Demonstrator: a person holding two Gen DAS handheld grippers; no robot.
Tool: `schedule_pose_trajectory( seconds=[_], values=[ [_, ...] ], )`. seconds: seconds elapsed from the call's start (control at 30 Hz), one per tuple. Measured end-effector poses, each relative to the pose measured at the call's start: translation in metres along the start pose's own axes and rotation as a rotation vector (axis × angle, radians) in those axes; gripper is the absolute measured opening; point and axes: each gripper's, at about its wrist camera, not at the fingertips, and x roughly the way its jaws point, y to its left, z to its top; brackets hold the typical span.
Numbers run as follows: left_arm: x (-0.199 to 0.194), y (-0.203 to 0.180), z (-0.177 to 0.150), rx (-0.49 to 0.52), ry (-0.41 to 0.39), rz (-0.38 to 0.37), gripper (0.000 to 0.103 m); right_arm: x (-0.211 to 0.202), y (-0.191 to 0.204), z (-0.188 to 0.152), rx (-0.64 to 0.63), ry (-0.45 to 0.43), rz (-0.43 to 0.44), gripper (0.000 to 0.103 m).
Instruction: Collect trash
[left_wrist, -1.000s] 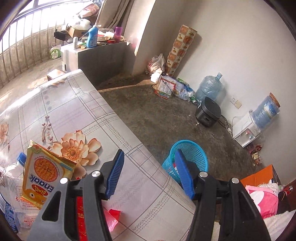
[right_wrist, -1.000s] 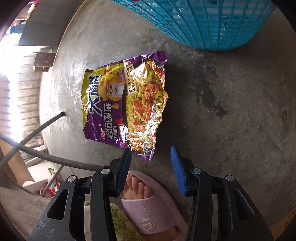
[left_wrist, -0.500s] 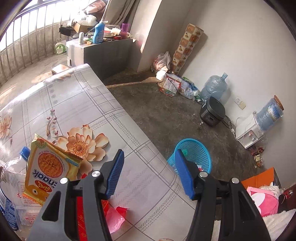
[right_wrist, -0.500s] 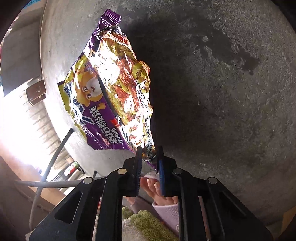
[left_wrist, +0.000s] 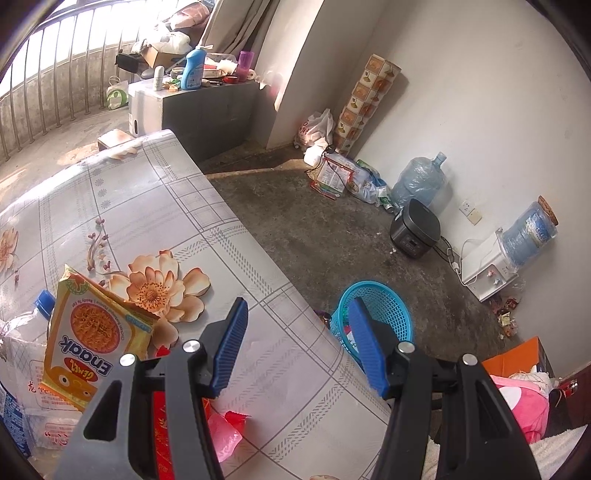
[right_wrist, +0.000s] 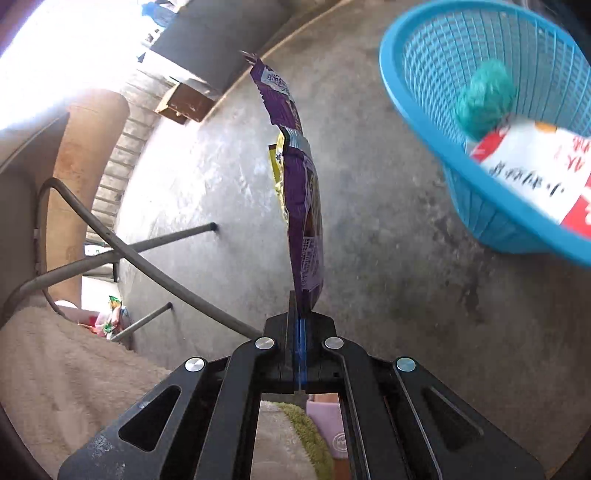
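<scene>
Right gripper (right_wrist: 300, 314) clamped on the bottom edge of a purple noodle wrapper (right_wrist: 301, 195), held clear of the concrete floor (right_wrist: 388, 258) left of the blue basket (right_wrist: 417, 107); left gripper (left_wrist: 299, 347) half-open, empty, over the table's (left_wrist: 177, 221) right edge.

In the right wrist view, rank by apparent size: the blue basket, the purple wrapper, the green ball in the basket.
1. Blue basket, largest though cut off at the frame edge.
2. Purple wrapper, seen edge-on and nearer the camera, so its true size is unsure.
3. Green ball, smallest.
</scene>
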Motion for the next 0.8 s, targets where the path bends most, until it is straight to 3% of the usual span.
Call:
schedule_pose_trajectory(
  seconds=[0.13,0.3,0.53,0.67,0.8],
  values=[
    [-0.003,-0.001,0.0,0.0,-0.015,-0.021,0.055,-0.069,-0.01,0.029,0.045,-0.155,0.057,0.0],
    [-0.008,-0.001,-0.004,-0.013,-0.028,-0.044,0.055,-0.123,-0.071,0.033,0.304,-0.276,0.101,0.0],
    [-0.016,-0.002,-0.008,-0.021,-0.04,-0.065,0.055,-0.141,-0.137,-0.012,0.669,-0.277,0.03,0.0],
    [-0.024,-0.006,-0.008,-0.012,-0.054,-0.079,0.055,-0.142,-0.142,-0.017,0.759,-0.274,0.024,0.0],
    [-0.034,-0.006,-0.01,-0.009,-0.07,-0.086,0.055,-0.138,-0.135,-0.002,0.765,-0.277,0.037,0.0]
  ],
)
